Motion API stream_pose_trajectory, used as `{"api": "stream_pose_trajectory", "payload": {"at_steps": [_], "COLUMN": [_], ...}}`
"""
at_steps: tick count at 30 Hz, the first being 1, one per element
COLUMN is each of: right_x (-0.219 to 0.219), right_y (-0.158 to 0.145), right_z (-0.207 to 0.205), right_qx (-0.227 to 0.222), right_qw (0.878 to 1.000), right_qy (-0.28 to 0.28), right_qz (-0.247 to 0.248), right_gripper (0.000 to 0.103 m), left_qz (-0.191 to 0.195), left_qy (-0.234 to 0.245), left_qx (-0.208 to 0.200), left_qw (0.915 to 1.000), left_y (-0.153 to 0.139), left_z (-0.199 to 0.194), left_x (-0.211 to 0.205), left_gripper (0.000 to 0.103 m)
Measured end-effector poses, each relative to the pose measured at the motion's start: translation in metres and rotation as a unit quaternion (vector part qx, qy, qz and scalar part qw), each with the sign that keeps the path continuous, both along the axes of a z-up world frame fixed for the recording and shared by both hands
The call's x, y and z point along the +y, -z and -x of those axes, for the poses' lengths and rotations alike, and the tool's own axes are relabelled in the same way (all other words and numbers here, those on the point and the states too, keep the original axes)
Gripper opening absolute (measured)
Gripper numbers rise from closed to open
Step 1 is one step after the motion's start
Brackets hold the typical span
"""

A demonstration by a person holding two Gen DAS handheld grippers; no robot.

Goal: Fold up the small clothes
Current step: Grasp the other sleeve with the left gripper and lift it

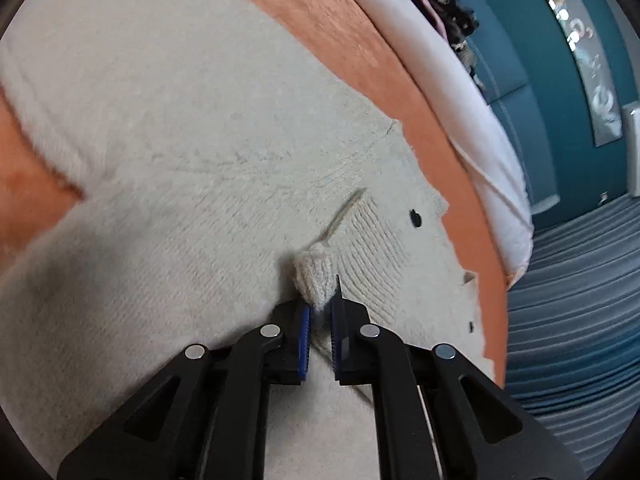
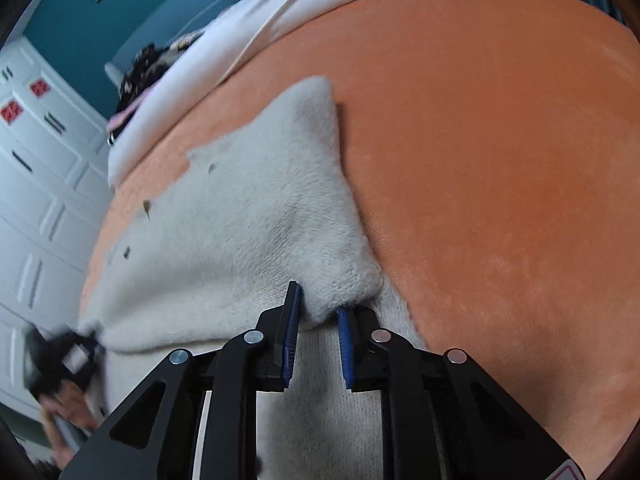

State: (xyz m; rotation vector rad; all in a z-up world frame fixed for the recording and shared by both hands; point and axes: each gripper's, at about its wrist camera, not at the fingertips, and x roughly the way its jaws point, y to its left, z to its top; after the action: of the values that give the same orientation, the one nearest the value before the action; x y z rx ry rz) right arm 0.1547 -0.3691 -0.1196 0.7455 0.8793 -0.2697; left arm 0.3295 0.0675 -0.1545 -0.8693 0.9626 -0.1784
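A wide orange velvety blanket (image 2: 500, 160) covers the bed and fills most of the right wrist view. Along its far edge lies a white folded duvet (image 2: 256, 28), and beyond that stand a teal upholstered headboard (image 1: 520, 52) and white panelled wardrobe doors (image 2: 36, 200). A small dark patterned heap of clothes (image 1: 448, 12) sits on the duvet near the headboard.

The cream fluffy knitted cardigan (image 1: 168, 128) lies spread on the orange blanket, taking up most of the left wrist view. Its ribbed front band carries a small black button (image 1: 415, 218) near the edge that meets the blanket. In the right wrist view one part of the cardigan is doubled over the rest, ending in a blunt corner that points toward the duvet.

The left gripper (image 1: 320, 312), black with blue ribbed pads, is pressed together on a small bunched nub of the cardigan's knit, which pokes up between its fingertips. The right gripper (image 2: 320, 312), of the same make, pinches a thicker fold of the cardigan's edge, its pads narrowly apart with the fabric squeezed between them. At the lower left of the right wrist view the left gripper shows again, blurred, at the cardigan's other end, with a hand (image 2: 66, 412) behind it.
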Motion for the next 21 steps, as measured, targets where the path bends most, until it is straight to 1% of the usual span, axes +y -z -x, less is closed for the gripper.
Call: {"api": "stream_pose_trajectory", "payload": {"at_steps": [2, 3, 4, 6, 7, 8, 9, 10, 11, 12, 13, 14, 15, 16, 17, 18, 19, 20, 21], "right_x": [0.003, 0.006, 0.010, 0.018, 0.022, 0.024, 0.027, 0.029, 0.034, 0.041, 0.047, 0.055, 0.060, 0.066, 0.074, 0.081, 0.087, 0.094, 0.104], "right_y": [-0.024, -0.040, -0.054, -0.068, -0.065, -0.056, -0.031, -0.008, 0.005, -0.006, -0.016, -0.027, -0.037, -0.044, -0.048, -0.049, -0.049, -0.047, -0.044], "right_z": [0.013, 0.019, 0.021, 0.011, -0.002, -0.016, -0.035, -0.047, -0.050, -0.044, -0.040, -0.032, -0.020, -0.007, 0.008, 0.023, 0.035, 0.049, 0.060], "right_qx": [-0.010, -0.026, -0.044, -0.059, -0.052, -0.029, 0.024, 0.072, 0.093, 0.073, 0.069, 0.057, 0.040, 0.028, 0.022, 0.022, 0.024, 0.028, 0.038], "right_qw": [0.999, 0.998, 0.996, 0.994, 0.993, 0.993, 0.991, 0.988, 0.984, 0.981, 0.980, 0.981, 0.983, 0.984, 0.985, 0.985, 0.985, 0.985, 0.984], "right_qy": [0.025, 0.033, 0.036, 0.018, -0.001, -0.017, -0.041, -0.055, -0.062, -0.056, -0.066, -0.079, -0.082, -0.085, -0.094, -0.105, -0.113, -0.124, -0.132], "right_qz": [0.029, 0.051, 0.070, 0.089, 0.103, 0.114, 0.122, 0.126, 0.141, 0.170, 0.174, 0.165, 0.159, 0.153, 0.143, 0.133, 0.127, 0.119, 0.115], "right_gripper": [0.016, 0.020, 0.022, 0.023, 0.023, 0.023, 0.023, 0.023, 0.017, 0.018, 0.021, 0.025, 0.025, 0.025, 0.028, 0.033, 0.034, 0.036, 0.036], "left_qz": [-0.029, -0.043, -0.057, -0.067, -0.067, -0.065, -0.055, -0.036, -0.015, 0.008, 0.021, 0.026, 0.025, 0.015, 0.007, -0.001, -0.012, -0.009, 0.009], "left_qy": [0.011, 0.017, 0.022, 0.024, 0.024, 0.024, 0.022, 0.017, 0.007, -0.011, -0.041, -0.069, -0.100, -0.139, -0.171, -0.204, -0.242, -0.265, -0.284], "left_qx": [-0.010, -0.013, -0.014, -0.016, -0.016, -0.015, -0.010, -0.004, 0.000, 0.000, -0.007, -0.019, -0.026, -0.023, -0.016, -0.006, 0.017, 0.024, 0.018], "left_qw": [0.9995, 0.9989, 0.9980, 0.9973, 0.9974, 0.9975, 0.9982, 0.9992, 0.9999, 0.9999, 0.9989, 0.9971, 0.9944, 0.9899, 0.9851, 0.9790, 0.9700, 0.9638, 0.9585], "left_y": [-0.008, -0.010, -0.011, -0.010, -0.008, -0.008, -0.008, -0.010, -0.017, -0.022, -0.029, -0.037, -0.042, -0.045, -0.044, -0.042, -0.037, -0.033, -0.028], "left_z": [0.003, 0.003, 0.003, 0.000, 0.001, 0.000, 0.000, 0.002, 0.008, 0.014, 0.021, 0.027, 0.032, 0.038, 0.041, 0.043, 0.045, 0.046, 0.046], "left_x": [-0.008, -0.013, -0.016, -0.019, -0.020, -0.021, -0.019, -0.013, -0.004, 0.013, 0.034, 0.059, 0.085, 0.119, 0.147, 0.178, 0.217, 0.242, 0.269], "left_gripper": [0.008, 0.009, 0.009, 0.010, 0.010, 0.010, 0.010, 0.012, 0.016, 0.018, 0.027, 0.042, 0.048, 0.058, 0.064, 0.066, 0.067, 0.067, 0.067]}}
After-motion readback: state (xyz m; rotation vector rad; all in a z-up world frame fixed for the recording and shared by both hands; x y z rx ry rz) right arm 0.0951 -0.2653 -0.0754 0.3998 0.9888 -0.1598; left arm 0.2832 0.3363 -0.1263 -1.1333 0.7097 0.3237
